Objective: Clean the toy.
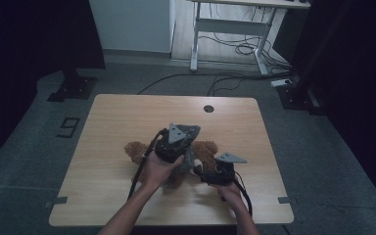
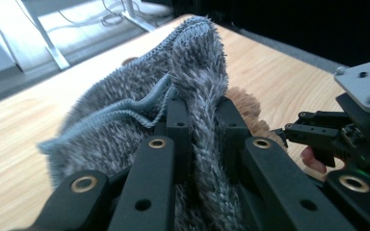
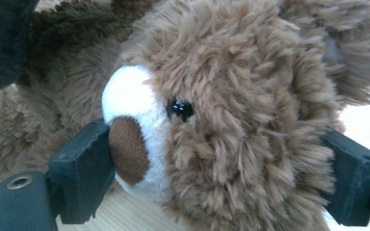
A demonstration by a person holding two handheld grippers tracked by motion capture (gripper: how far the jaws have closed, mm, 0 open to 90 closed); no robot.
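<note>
**Bear half out of its knit**

Bear (image 3: pixel 212 120) lies mid-table (image 1: pixel 127 112), head toward the person. Right gripper (image 1: pixel 214 172) has its jaws spread wide and clamped on the bear's head, snout against one pad. Left gripper (image 2: pixel 202 130), just above the bear, is pinched tight on a fold of grey knit (image 2: pixel 192 62), lifted clear. The knit looks partly pulled free; the lower end seems to remain on the body, so more pulling is left.
</note>
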